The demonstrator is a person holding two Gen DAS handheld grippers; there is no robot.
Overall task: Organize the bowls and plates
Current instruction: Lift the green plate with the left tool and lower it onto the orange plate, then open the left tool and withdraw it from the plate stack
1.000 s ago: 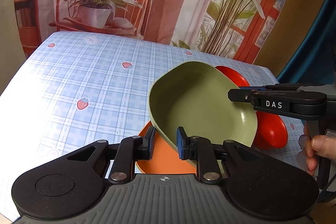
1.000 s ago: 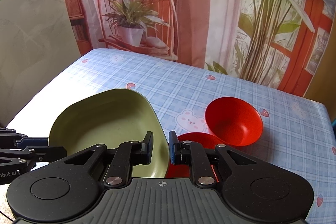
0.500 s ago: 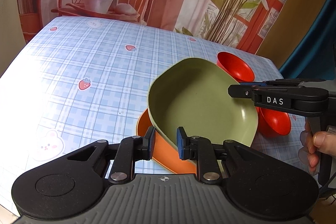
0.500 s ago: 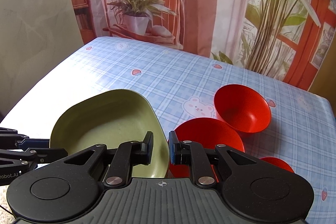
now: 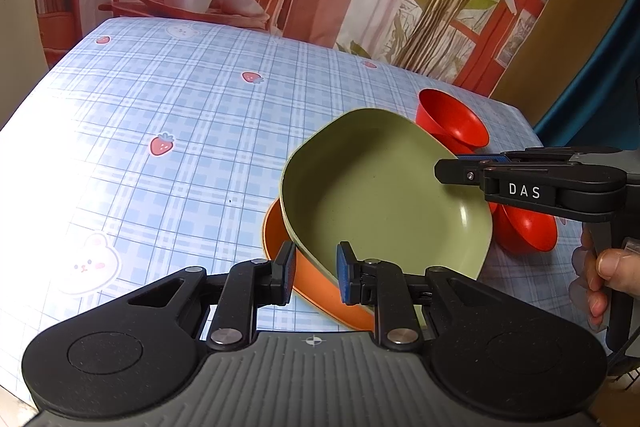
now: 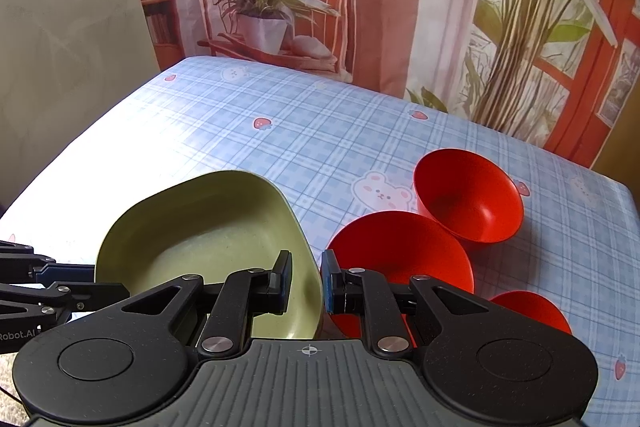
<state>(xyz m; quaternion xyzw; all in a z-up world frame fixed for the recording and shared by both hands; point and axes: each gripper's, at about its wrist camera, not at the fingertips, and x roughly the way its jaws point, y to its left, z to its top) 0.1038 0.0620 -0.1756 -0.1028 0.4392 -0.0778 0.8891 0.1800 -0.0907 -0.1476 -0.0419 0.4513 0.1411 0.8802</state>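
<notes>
Green plate, squarish and deep, is held tilted above an orange plate near the front right corner of the tabletop. Its near rim is pinched between the fingers of the left gripper, which are closed to a narrow gap; its right rim is likewise clamped by the right gripper, one finger inside and one outside the wall. A slip is judged possible, since both grips bear on thin, smooth rim only. Uneven lowering could seat the plate askew on the orange one, or knock the three red bowls lying just beside it.
</notes>
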